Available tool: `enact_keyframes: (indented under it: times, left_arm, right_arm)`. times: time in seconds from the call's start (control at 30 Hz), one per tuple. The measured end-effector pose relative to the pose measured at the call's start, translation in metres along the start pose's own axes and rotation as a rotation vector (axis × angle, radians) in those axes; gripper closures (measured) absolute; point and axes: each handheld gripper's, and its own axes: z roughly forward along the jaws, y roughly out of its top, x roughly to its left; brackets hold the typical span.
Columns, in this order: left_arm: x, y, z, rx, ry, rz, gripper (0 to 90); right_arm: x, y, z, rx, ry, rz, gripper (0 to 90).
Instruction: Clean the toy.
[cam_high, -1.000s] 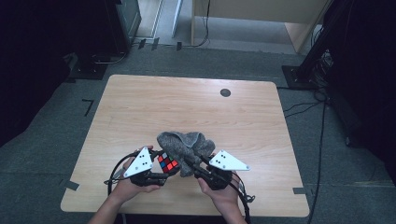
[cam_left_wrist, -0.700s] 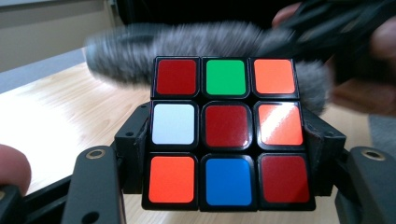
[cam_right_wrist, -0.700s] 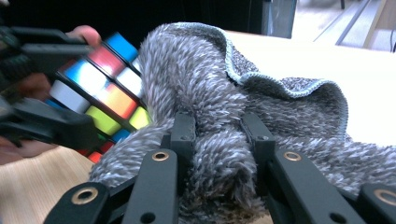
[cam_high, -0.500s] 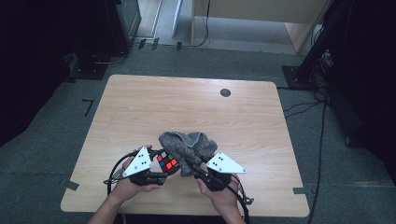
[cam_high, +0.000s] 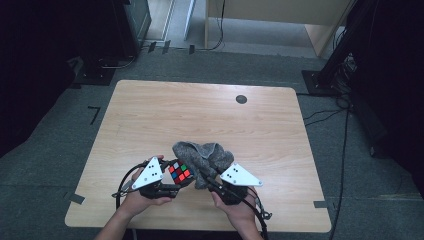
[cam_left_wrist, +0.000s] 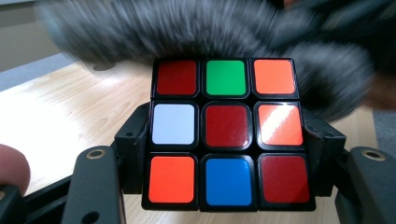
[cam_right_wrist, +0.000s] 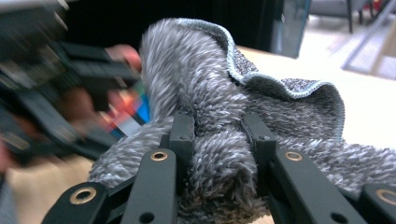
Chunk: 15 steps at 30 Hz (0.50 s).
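- Little has shifted since a second ago: my right gripper (cam_high: 207, 176) has edged slightly toward the cube, and the grey cloth (cam_high: 202, 156) has bunched a bit closer against it, while my left gripper (cam_high: 176, 179) has kept its place.
- My left fingers (cam_left_wrist: 131, 149) are clamped on the puzzle cube (cam_high: 180, 173), one pressing on each side of it, held partway apart by the cube's width.
- From the left gripper view, the cube's (cam_left_wrist: 227, 132) face toward the camera shows red, green and orange on top, white, red and orange in the middle, orange, blue and red below.
- My right fingers (cam_right_wrist: 182, 133) are squeezed nearly together on a thick fold of the cloth (cam_right_wrist: 210, 102), which bulges up between them and drapes over both sides.
- That cloth touches the far side of the cube and lies blurred behind it in the left gripper view.
- Both cube and cloth sit near the front edge of the wooden counter (cam_high: 150, 115), between my two hands.
- One small dark round spot (cam_high: 241, 99) lies well apart from them, toward the far side of the counter.
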Motion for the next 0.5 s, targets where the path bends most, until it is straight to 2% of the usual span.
enact_keyframes:
  times: [0.07,0.1,0.13,0.23,0.33,0.4,0.43,0.5]
  left_arm:
    - [0.003,-0.001,-0.002,-0.004,0.003,-0.011,34.3]
    - [0.004,-0.001,-0.003,-0.008,0.004,-0.018,34.3]
    - [0.005,-0.002,-0.002,-0.008,0.003,-0.021,34.3]
    - [0.004,-0.002,0.0,0.004,0.007,-0.009,34.3]
    - [0.002,-0.003,0.004,0.01,-0.003,-0.008,34.3]
    - [0.001,-0.002,0.003,0.0,-0.011,-0.013,34.3]
    - [0.001,-0.001,0.002,0.0,-0.006,-0.01,34.3]
    - [0.004,-0.001,-0.002,-0.017,-0.017,-0.035,34.3]
  right_arm:
    - [-0.005,-0.006,0.004,0.032,-0.013,0.035,70.8]
    - [-0.008,-0.007,0.006,0.072,-0.034,0.046,70.8]
    - [-0.01,-0.006,0.007,0.087,-0.041,0.051,70.7]
    - [-0.009,0.001,0.001,0.043,-0.024,0.056,70.5]
    - [-0.001,0.008,-0.005,-0.052,0.051,0.06,70.0]
    - [0.003,0.006,-0.003,-0.048,0.048,0.02,70.0]
    - [0.002,0.003,0.0,-0.037,0.043,0.02,70.0]
    - [-0.006,-0.005,0.003,-0.028,0.049,0.087,69.9]
